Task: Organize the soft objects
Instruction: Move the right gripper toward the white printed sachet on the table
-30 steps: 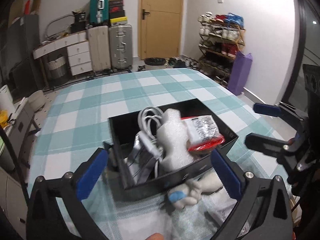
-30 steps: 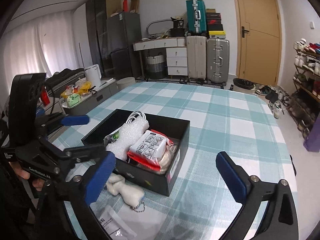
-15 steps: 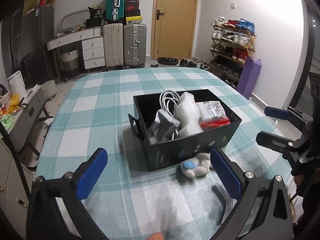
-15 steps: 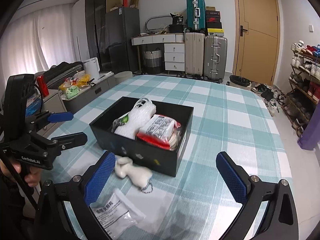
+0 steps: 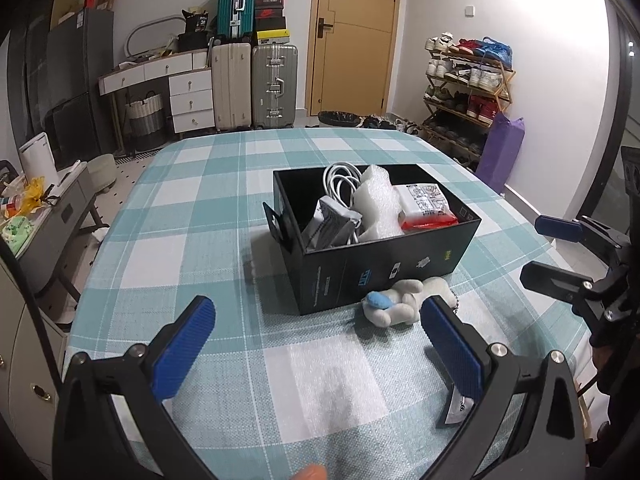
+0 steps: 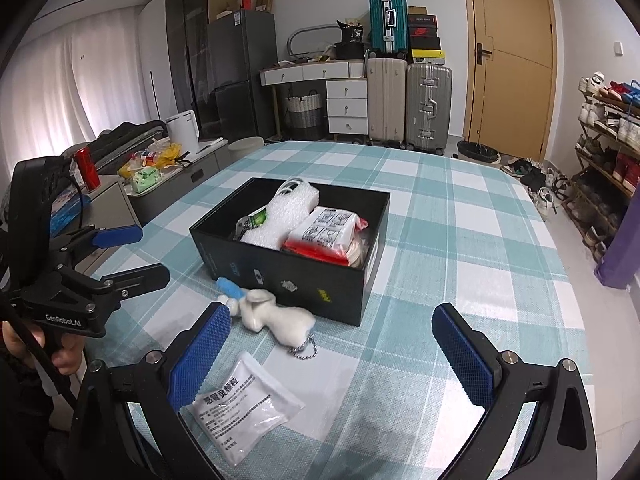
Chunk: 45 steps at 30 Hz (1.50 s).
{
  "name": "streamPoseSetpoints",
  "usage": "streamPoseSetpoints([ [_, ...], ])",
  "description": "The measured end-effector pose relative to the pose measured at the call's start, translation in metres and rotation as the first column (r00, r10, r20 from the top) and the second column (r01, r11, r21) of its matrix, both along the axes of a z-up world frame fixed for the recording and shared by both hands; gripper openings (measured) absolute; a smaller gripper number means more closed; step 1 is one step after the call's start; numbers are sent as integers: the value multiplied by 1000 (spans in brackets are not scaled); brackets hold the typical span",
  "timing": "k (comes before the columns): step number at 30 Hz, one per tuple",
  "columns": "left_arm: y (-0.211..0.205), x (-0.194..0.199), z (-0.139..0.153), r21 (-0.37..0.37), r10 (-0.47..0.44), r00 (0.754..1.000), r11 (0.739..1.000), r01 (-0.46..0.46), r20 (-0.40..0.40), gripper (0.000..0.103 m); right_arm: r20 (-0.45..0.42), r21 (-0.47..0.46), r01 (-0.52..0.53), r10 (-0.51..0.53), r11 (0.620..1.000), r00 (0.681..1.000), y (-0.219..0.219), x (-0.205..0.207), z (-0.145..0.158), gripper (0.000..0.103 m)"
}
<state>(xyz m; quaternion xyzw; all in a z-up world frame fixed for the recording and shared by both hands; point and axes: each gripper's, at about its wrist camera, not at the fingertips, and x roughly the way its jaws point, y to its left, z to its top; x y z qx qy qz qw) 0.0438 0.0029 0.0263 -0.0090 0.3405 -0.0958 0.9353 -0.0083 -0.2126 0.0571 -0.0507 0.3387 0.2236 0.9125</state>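
A black box [image 5: 380, 276] [image 6: 280, 276] stands on the checked tablecloth and holds a white cable [image 5: 340, 178], a bubble-wrap bundle [image 5: 378, 204] [image 6: 286, 216], a grey packet [image 5: 330, 226] and a red-and-white pack [image 5: 426, 206] [image 6: 326, 234]. A white plush keychain toy [image 5: 400, 300] [image 6: 276, 314] lies on the cloth against the box's near wall. A white sachet [image 6: 244, 404] lies nearer to me. My left gripper [image 5: 316, 348] and right gripper [image 6: 334, 354] are both open and empty, held back from the box above the cloth.
The table [image 5: 192, 216] has a teal-and-white checked cloth. Beyond it are suitcases [image 5: 252, 80], a drawer desk [image 5: 188, 92], a door [image 5: 352, 36] and a shoe rack [image 5: 468, 84]. A low cabinet [image 6: 140, 188] with clutter stands at the table's left side.
Both grippers have pulled back and up from the box, so the box and plush toy look smaller and farther away. Both stay open and empty.
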Motion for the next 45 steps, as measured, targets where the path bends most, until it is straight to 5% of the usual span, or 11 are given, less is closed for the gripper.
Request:
streamPoseSetpoints([
  [27,-14,-10,-22,55,-12,1000,998,11,13,103,-161,-15,-44,41,999,986,27,-18,-49,102],
  [45,-2,-5,-25,0,11,1000,1000,-11,-4,103,-255,-99,-95,67,991,965,54,-17,-77,102],
])
